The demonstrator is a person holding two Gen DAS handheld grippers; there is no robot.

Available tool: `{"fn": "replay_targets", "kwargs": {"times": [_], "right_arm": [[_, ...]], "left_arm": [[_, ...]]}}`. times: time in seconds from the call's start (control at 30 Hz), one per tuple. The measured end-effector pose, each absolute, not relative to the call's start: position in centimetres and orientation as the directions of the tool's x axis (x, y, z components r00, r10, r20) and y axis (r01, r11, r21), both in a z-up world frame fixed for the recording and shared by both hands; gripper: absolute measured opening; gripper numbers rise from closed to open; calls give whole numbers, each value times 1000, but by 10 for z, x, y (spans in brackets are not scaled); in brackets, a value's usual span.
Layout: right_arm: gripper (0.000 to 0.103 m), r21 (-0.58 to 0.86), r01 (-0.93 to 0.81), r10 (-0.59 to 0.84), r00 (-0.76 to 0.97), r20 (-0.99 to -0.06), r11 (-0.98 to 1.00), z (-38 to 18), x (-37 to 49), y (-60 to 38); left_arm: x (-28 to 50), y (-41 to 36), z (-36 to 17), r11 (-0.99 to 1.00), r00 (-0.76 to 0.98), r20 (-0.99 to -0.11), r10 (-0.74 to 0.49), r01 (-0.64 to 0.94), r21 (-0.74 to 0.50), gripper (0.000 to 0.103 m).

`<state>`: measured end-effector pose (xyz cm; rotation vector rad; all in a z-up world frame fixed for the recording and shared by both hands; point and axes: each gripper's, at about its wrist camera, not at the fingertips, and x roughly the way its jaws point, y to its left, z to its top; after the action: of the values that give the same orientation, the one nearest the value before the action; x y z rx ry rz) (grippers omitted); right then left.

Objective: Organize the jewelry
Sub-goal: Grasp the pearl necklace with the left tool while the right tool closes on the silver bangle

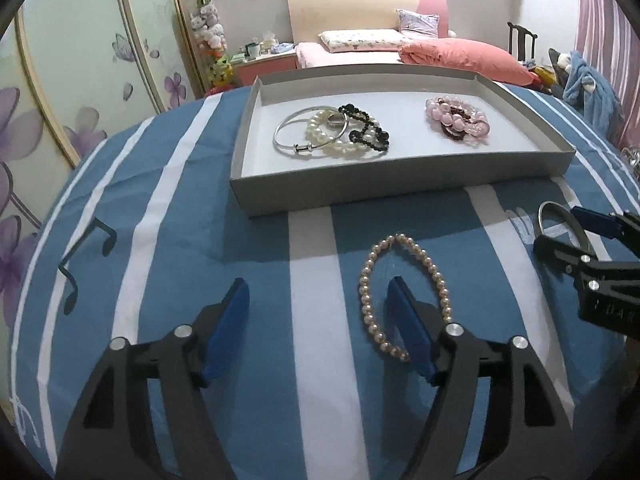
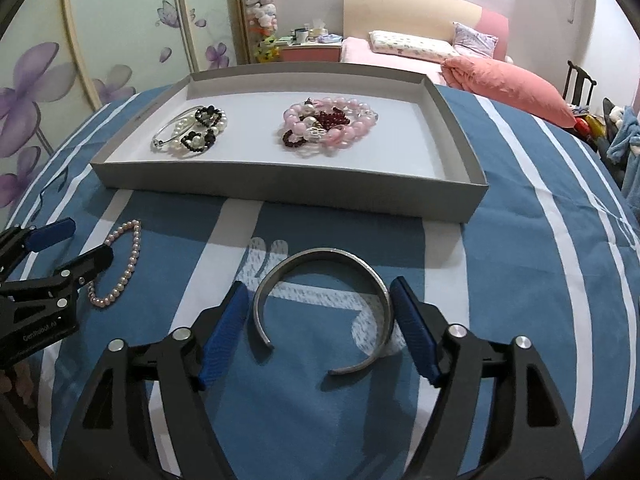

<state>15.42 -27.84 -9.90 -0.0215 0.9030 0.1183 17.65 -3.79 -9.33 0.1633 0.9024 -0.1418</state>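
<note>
I see the blue-and-white striped cloth (image 2: pixel 500 280) covering the table, and on it the shallow grey tray (image 2: pixel 280 192) holding a silver-and-pearl cluster (image 1: pixel 332 132) on its left and a pink bead pile (image 2: pixel 328 128) toward the middle-right. My right gripper (image 2: pixel 320 332) is spread wide around the open silver cuff (image 2: pixel 320 268) lying flat on the cloth, its right pad just beside the metal. My left gripper (image 1: pixel 320 328) is likewise released, one finger set inside the loop of the pearl bracelet (image 1: pixel 400 292) lying near the tray's front wall.
</note>
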Motion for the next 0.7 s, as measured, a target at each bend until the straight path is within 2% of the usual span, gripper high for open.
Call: {"fn": "replay_targets", "kwargs": {"times": [0.2,0.47,0.6,0.7], "right_arm": [[78,27,-110,89,610,-787,994,-100,154,-278],[79,21,-100,78,610,-788,995,-101,153,-278],[79,20,-96,75,611,-788,995,-101,151,-279],[78,19,-96,74,612,-788,995,-101,150,-279]], "left_arm": [[178,-32,-95,986,599,-798,-71,165,36,72],[175,-34,-94,984,601,-796,-75,175,39,67],[172,-37,-92,982,611,-789,-67,182,58,52],[170,-41,-91,978,619,-783,-59,191,77,34]]}}
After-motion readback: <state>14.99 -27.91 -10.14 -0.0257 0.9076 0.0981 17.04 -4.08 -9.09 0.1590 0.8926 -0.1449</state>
